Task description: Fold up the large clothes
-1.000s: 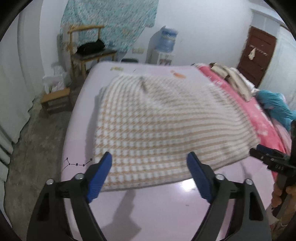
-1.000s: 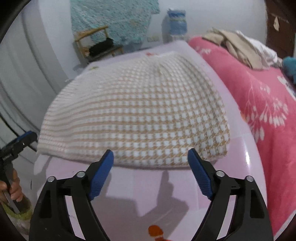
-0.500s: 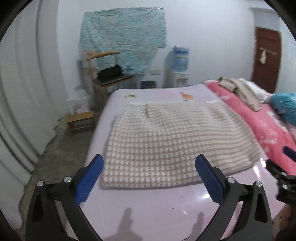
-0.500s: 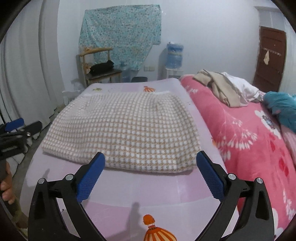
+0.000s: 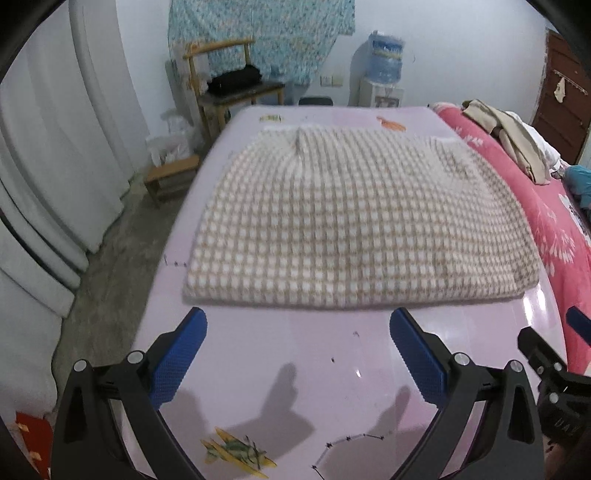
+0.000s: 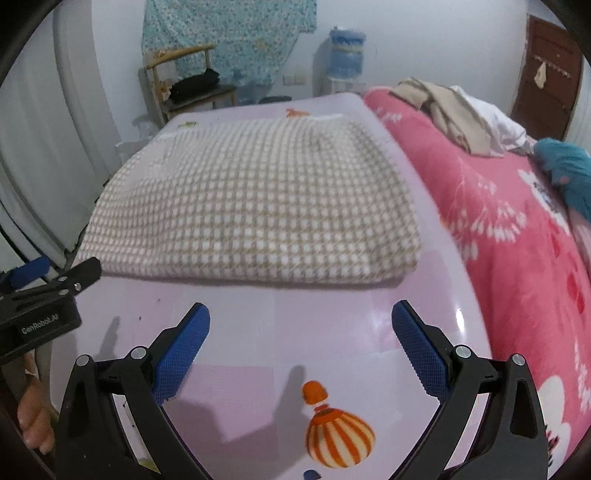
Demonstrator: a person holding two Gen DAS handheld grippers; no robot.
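1. Left wrist view: the left gripper [image 5: 297, 325] has its blue-padded jaws spread wide with nothing between them. They hang over bare lilac tabletop [image 5: 280, 354].
2. The jaws opened further during the last second and have since kept that width.
3. The checked beige-and-white garment [image 5: 354, 225] lies folded into a broad rectangle on the table. Its near folded edge is just beyond the fingertips, apart from both pads.
4. At the right edge of this view, the black body and one blue pad of the right gripper [image 5: 576, 321] show beside the table's corner.
5. Behind the table stand a wooden chair [image 5: 221, 77] with a dark bundle on it, a water dispenser [image 5: 384, 70] and a patterned teal cloth [image 5: 266, 29] hung on the wall.
6. Right wrist view: the right gripper [image 6: 300, 317] also has its jaws wide apart and empty, having likewise opened further within the last second.
7. Here the folded garment [image 6: 258, 206] lies ahead of the fingertips, untouched, its right edge near the table's edge.
8. A printed hot-air balloon [image 6: 338, 439] marks the tabletop between the fingers.
9. A pink floral bedspread [image 6: 509, 229] lies to the right, with beige and white clothes [image 6: 454, 114] heaped on it.
10. The left gripper [image 6: 48, 284] shows at the left edge, with fingers of a hand [image 6: 33, 424] below it.
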